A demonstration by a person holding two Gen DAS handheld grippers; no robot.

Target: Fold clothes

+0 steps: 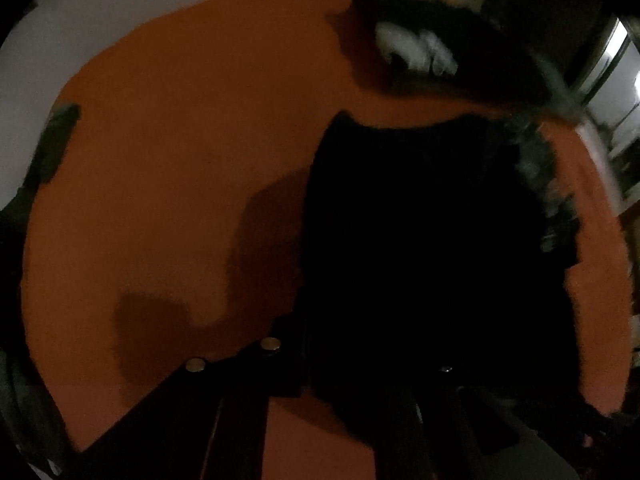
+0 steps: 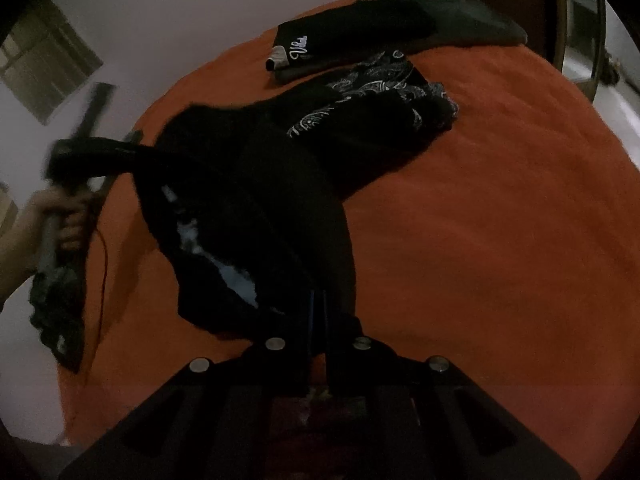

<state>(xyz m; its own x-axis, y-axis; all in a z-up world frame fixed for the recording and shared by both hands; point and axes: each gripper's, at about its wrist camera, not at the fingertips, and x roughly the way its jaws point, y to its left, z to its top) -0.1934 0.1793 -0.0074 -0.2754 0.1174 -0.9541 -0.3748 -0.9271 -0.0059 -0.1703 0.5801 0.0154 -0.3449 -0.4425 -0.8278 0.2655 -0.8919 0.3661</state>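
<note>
The black garment (image 2: 256,184) lies crumpled in the middle of the bed (image 2: 480,220), on its orange sheet, and both tools reach it from the near side. The right hand-held gripper (image 2: 318,316) has its jaws closed on the near edge of the garment, with the cloth rising from between its fingers. The left hand-held gripper (image 1: 316,364) is also closed. The right wrist view shows a strip of the same garment stretched toward the person's hand (image 2: 64,216), so I judge that this tool pinches the left edge, but its own view is too dark to confirm this.

The long axis of the garment runs from the grippers away toward the wall (image 2: 180,12), so I judge the next fold needs both held edges carried forward together.

Beyond the black garment is a patterned cloth (image 2: 384,80), touching it, and further a folded black piece with white lettering (image 2: 320,46). To the left of the garment more patterned cloth (image 2: 60,312) hangs at the edge of the bed.
</note>
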